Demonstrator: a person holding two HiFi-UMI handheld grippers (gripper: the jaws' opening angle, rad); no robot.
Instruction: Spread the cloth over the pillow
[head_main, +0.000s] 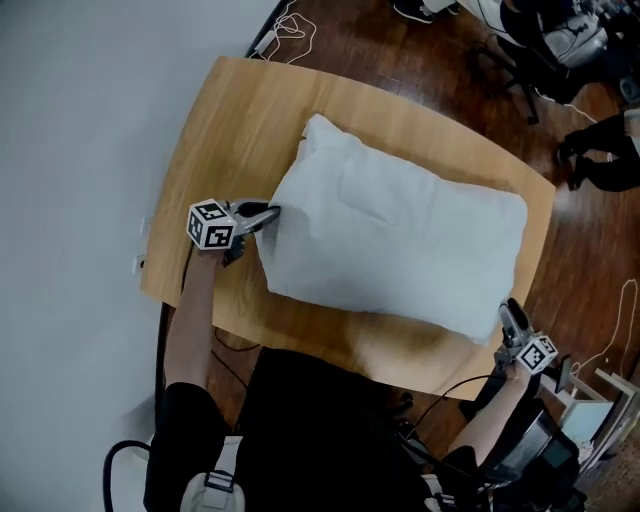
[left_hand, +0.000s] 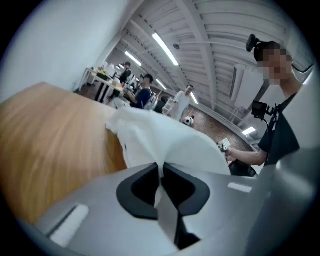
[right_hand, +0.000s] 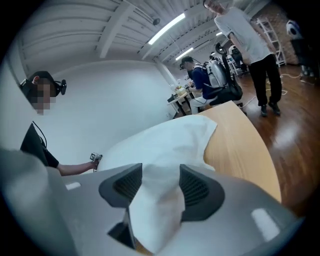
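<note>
Left gripper (head_main: 272, 212) pinched shut on thin white cloth (head_main: 400, 230) at left end of plump white pillow (head_main: 380, 305), right gripper (head_main: 508, 315) wide apart around cloth's near-right corner.

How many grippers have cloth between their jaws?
2. Left gripper, shut on the cloth at its left edge; right gripper, jaws apart, at the near right corner.

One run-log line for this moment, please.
left hand-held gripper: shut on white fabric cloth edge | right hand-held gripper: open, cloth between jaws | cloth spread on light wooden table
</note>
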